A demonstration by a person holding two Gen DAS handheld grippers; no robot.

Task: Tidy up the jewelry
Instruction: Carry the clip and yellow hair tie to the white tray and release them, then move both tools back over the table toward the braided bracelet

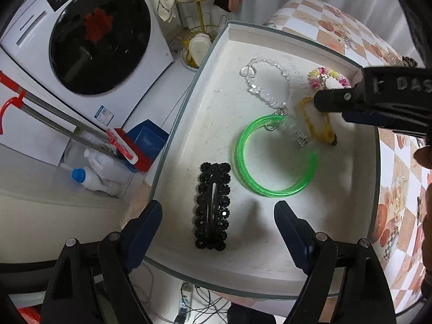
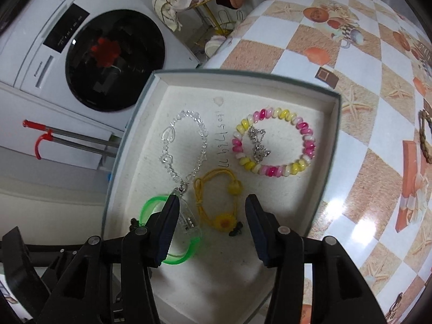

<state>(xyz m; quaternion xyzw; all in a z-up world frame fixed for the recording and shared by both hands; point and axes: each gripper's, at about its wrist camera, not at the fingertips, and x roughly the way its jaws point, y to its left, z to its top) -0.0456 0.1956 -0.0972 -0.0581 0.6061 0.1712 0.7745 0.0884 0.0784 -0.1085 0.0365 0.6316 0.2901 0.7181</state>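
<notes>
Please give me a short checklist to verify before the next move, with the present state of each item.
1. Left gripper empty: ok, its jaws stand open on either side of the black hair clip, not pressing it.
2. Right gripper empty: ok, jaws open above the yellow cord bracelet.
3. All pieces lie inside the white tray: ok for the green bangle, clear bead chain and pink and yellow bead bracelet.
4. Pieces are separate: not ok, the chain's clear pendant lies over the bangle.
5. More jewelry waits on the table: cannot tell; a brown braided band shows at the edge.
</notes>
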